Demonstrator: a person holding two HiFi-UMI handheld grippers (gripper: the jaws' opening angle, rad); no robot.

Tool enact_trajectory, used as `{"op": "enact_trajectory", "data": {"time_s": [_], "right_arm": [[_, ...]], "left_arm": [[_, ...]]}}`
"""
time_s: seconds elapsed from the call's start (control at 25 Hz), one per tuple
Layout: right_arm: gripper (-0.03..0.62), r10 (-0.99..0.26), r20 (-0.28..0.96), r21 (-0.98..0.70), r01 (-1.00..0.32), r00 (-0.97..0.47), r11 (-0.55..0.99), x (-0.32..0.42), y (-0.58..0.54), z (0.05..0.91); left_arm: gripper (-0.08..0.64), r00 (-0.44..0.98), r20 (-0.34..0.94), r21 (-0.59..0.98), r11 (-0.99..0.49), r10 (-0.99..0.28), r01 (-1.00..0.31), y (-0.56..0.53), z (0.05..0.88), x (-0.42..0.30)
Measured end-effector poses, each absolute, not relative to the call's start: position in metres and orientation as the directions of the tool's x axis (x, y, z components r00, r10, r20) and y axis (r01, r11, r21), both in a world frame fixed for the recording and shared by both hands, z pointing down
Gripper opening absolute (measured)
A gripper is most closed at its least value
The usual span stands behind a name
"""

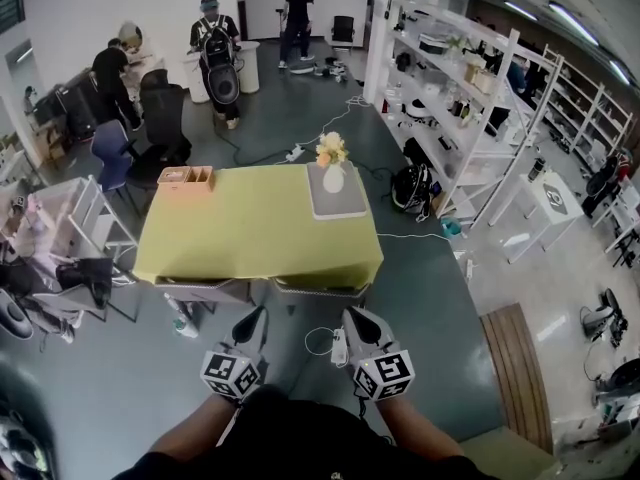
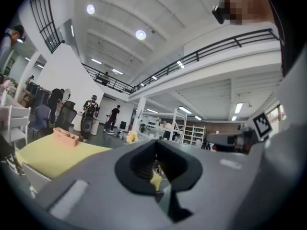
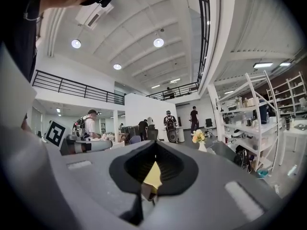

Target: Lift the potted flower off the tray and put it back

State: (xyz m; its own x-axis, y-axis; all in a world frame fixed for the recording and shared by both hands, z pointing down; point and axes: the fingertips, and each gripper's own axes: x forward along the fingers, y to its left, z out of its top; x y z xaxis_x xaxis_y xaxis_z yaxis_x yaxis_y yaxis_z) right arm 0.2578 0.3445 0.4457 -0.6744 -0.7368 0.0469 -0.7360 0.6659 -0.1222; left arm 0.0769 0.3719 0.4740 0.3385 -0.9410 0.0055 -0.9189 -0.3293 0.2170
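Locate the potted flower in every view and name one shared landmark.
Head view: potted flower on the tray, at the table's far right corner.
Left gripper view: small, left of centre.
Right gripper view: right of centre.
Shared landmark: white shelving right of the flower.

The table (image 1: 250,230) is yellow-green, tray (image 1: 346,204) grey, pot (image 1: 333,179) white, flower (image 1: 330,149) yellow, box (image 1: 186,177) orange.

Holding left gripper (image 1: 255,318) level, low before body, with jaws together on nothing. Holding right gripper (image 1: 357,318) level just beside it, likewise closed and empty. Pointing both tips forward, near each other but apart. Reaching in from below with left forearm (image 1: 195,426) and right forearm (image 1: 405,423), angled inward.
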Motion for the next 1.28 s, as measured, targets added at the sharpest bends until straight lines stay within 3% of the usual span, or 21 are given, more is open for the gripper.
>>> {"op": "enact_trajectory", "data": {"time_s": [0.52, 1.28], "right_arm": [[0.003, -0.741, 0.056, -0.162, -0.738, -0.669, 0.655, 0.216, 0.267, 0.459], [0.003, -0.863, 0.031, -0.173, -0.853, -0.504, 0.492, 0.056, 0.039, 0.437]], "left_arm": [[0.008, 0.253, 0.014, 0.234, -0.243, -0.967, -0.941, 0.314, 0.487, 0.011], [0.008, 0.419, -0.019, 0.236, -0.411, -0.908, -0.881, 0.062, 0.459, -0.166]]}}
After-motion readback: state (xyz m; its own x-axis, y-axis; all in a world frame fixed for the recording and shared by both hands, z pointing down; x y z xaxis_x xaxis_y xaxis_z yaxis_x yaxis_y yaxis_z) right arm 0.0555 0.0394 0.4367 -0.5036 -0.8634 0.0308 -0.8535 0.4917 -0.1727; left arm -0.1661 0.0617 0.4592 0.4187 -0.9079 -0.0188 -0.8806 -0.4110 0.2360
